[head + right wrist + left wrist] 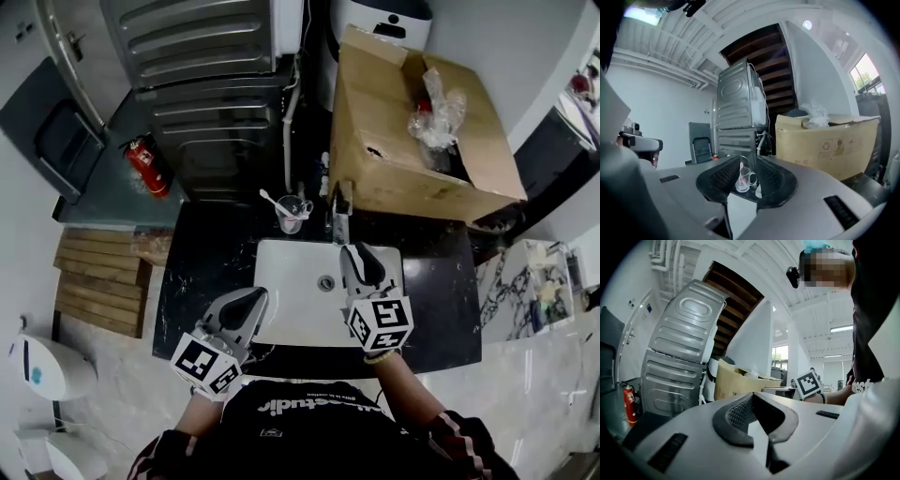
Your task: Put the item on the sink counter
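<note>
We look down over the white basin (286,281) set in the black sink counter (208,272), a gripper in each hand and both empty. The left gripper (247,300) hangs at the near left corner of the basin with its jaws spread, and its own view shows only open air between them. The right gripper (361,255) is further forward over the basin, jaws also apart, nothing pinched.

The only small thing we can make out on the counter is the glass cup (292,217) with a toothbrush (271,200) in it. It stands upright at the back rim of the basin, just left of the faucet (340,221). If that's our item, it already sits on the counter. If the item is something else, perhaps from the cardboard box (394,141) behind the sink, we can't tell which from here.

The cup lies ahead of the right gripper and a little to its left, well apart from the tips. In the right gripper view, the cup (743,180) sits squarely in the gap between the jaws, its handle to the right and the brush leaning left. By our reckoning the right hand is both nearer and better lined up. Any reach from there would be straight forward, keeping clear of the faucet on its right.
</note>
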`<control>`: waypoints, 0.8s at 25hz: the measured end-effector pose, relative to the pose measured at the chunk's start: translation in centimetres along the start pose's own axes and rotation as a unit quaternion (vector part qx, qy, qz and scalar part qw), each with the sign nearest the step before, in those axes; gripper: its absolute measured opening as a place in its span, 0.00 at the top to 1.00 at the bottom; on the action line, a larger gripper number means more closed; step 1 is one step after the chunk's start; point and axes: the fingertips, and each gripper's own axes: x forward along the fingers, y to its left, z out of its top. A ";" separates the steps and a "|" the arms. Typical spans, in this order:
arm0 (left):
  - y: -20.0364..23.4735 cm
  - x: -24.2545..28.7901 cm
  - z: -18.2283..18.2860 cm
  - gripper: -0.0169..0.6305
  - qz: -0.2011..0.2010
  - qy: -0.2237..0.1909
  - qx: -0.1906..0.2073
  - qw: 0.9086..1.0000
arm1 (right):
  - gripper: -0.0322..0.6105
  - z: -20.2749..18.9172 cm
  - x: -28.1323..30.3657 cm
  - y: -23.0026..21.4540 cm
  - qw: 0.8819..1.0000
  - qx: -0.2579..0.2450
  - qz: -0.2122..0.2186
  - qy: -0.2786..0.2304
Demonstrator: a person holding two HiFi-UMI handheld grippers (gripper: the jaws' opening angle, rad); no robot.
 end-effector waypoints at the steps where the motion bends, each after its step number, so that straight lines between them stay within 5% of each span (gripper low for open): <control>1: -1.1 0.3 0.3 0.95 -0.007 -0.002 0.003 1.000 | 0.76 0.9 -1.5 -0.2 1.000 -0.003 -0.003 -0.010; 10: -8.9 2.6 3.0 0.95 -0.059 -0.025 0.028 0.998 | 0.85 6.6 -11.7 -1.2 0.997 -0.002 0.005 -0.081; 20: -13.7 2.4 2.9 0.95 -0.071 -0.037 0.019 0.997 | 0.89 5.9 -17.6 -0.4 0.997 -0.015 0.018 -0.076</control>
